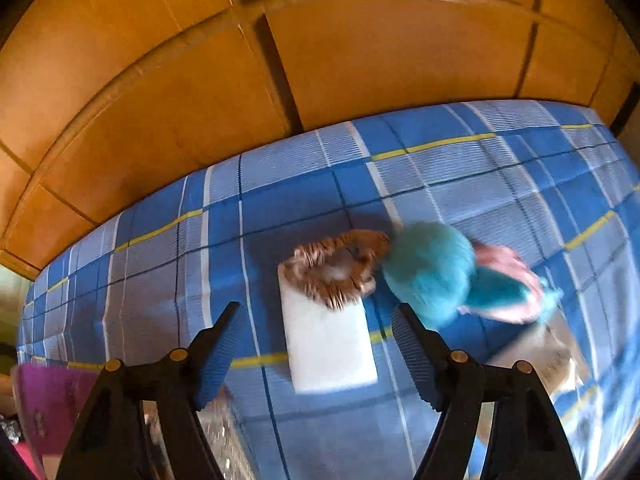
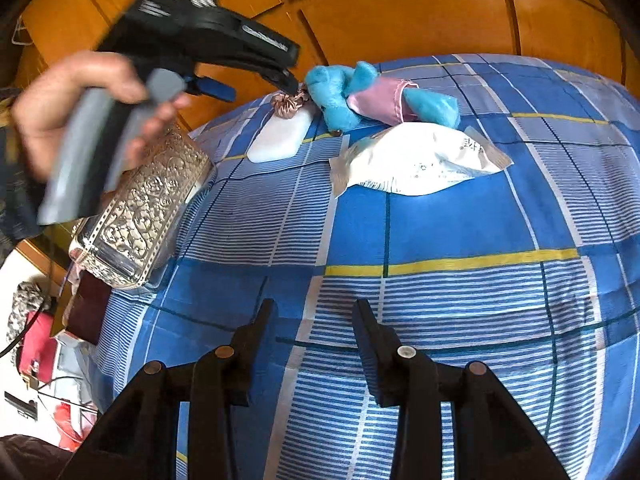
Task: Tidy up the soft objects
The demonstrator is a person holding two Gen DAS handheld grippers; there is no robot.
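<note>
Checked bedsheet (image 2: 460, 220): scrunchie (image 1: 340, 268) on sponge (image 1: 332, 344) (plush (image 1: 432, 272) alongside)

Left wrist view's pretty smeared: blue plush (image 1: 430, 270) and scrunchie (image 1: 340, 268) are motion-blurred. Purple thing (image 1: 52, 404) at 8 o'clock gets cut off, and the packet's print (image 2: 468, 144) is too tiny to read.

left wrist: near, looks down over bed (image 1: 500, 168) toward wardrobe (image 1: 160, 80) | right wrist: farther back, same facing | shared: blue plush (image 1: 432, 268), white pad (image 2: 280, 136)
</note>
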